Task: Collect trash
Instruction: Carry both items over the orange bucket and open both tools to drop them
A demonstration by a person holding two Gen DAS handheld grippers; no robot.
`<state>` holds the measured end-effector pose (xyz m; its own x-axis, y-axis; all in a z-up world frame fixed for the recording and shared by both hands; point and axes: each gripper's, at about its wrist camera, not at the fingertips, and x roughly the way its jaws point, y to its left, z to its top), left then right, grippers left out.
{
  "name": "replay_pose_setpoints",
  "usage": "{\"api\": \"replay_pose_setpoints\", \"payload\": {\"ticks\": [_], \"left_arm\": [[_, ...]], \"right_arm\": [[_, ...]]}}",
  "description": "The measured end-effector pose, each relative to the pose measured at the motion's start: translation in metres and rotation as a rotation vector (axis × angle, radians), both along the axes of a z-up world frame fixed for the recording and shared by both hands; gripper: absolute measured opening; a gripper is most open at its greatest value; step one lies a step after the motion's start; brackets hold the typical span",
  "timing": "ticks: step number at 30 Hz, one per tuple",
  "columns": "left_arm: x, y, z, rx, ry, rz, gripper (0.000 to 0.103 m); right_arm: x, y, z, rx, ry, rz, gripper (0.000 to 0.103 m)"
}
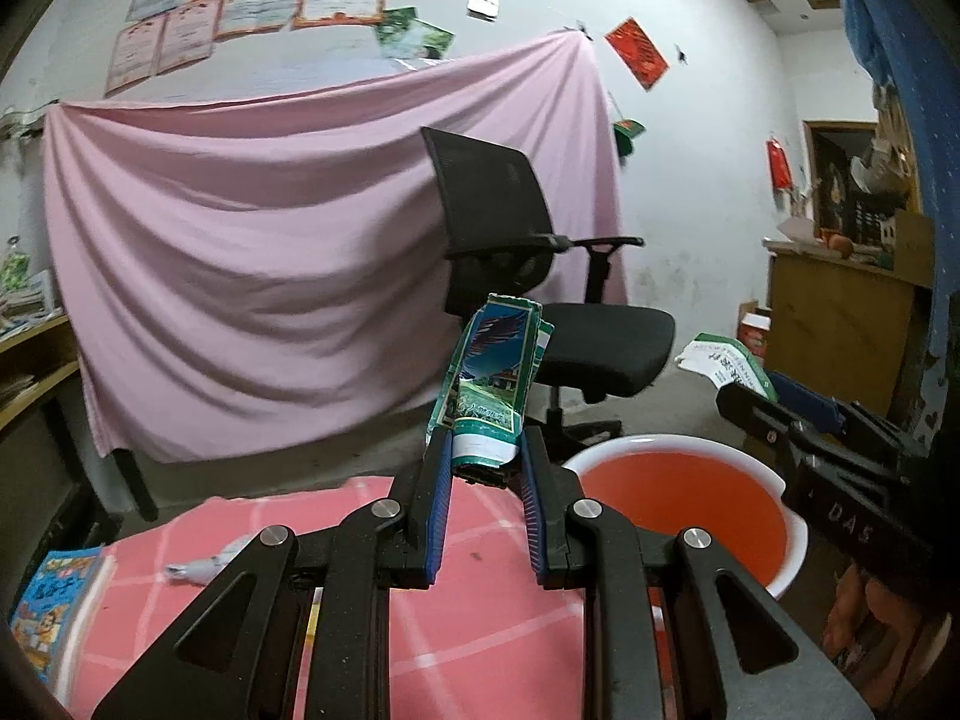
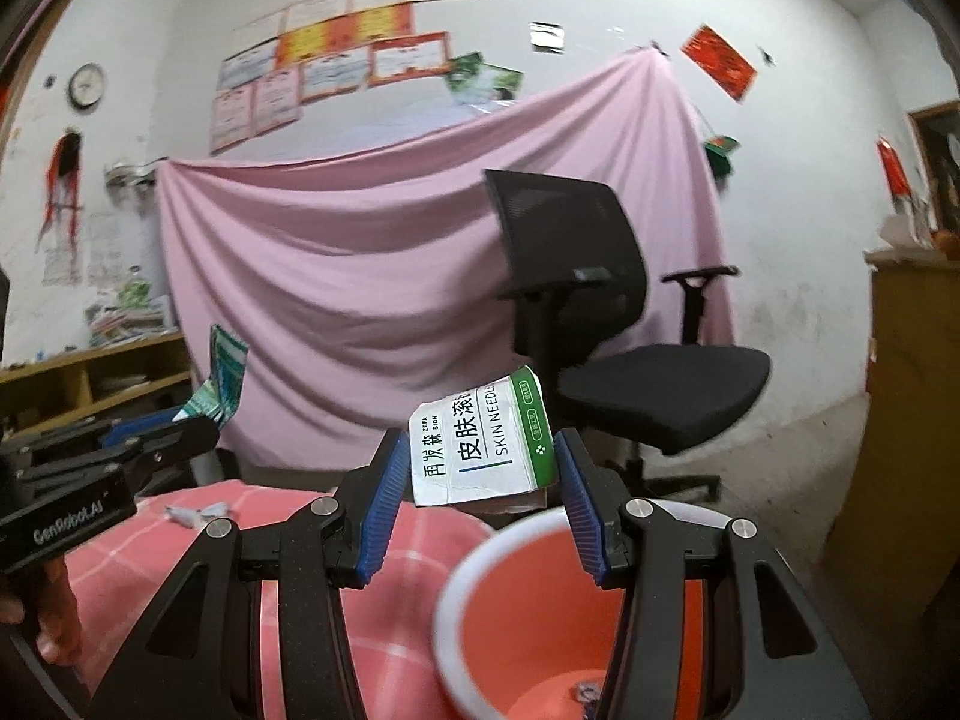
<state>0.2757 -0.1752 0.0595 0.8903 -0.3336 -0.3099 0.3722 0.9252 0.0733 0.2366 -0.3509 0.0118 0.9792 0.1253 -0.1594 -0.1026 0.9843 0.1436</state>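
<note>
The booklet on the bench is cut off by the left edge. The orange bin is half hidden behind the jaws, its contents blurred. Small wall certificates cannot be read.

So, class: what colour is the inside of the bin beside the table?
Orange-red inside, with a white rim; the bin shows best in the right wrist view.

Left gripper black; blue ribbed pads; silver screws.
</note>
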Motion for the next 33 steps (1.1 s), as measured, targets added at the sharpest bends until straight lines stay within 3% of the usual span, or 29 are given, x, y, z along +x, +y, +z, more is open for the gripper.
{"api": "replay_pose_setpoints", "payload": {"ticks": [10,20,27,33], "left_arm": [[0.016,-0.057,-0.021,0.041,0.069,-0.083,0.018],[0.046,-0.097,-0.046,0.075,0.245,-0.136,0.018],[0.057,-0.112,-0.054,0.087,0.323,-0.154,0.020],[0.054,-0.111,-0.058,0.105,0.332,-0.144,0.024]], "right_arm": [[0.005,-0.048,-0.007,0.093,0.084,-0.092,0.048],[0.018,-0.074,-0.022,0.157,0.219,-0.112,0.048],[0.025,-0.081,-0.033,0.187,0.295,-0.108,0.049],[0.028,-0.083,-0.040,0.201,0.341,-0.094,0.049]]}}
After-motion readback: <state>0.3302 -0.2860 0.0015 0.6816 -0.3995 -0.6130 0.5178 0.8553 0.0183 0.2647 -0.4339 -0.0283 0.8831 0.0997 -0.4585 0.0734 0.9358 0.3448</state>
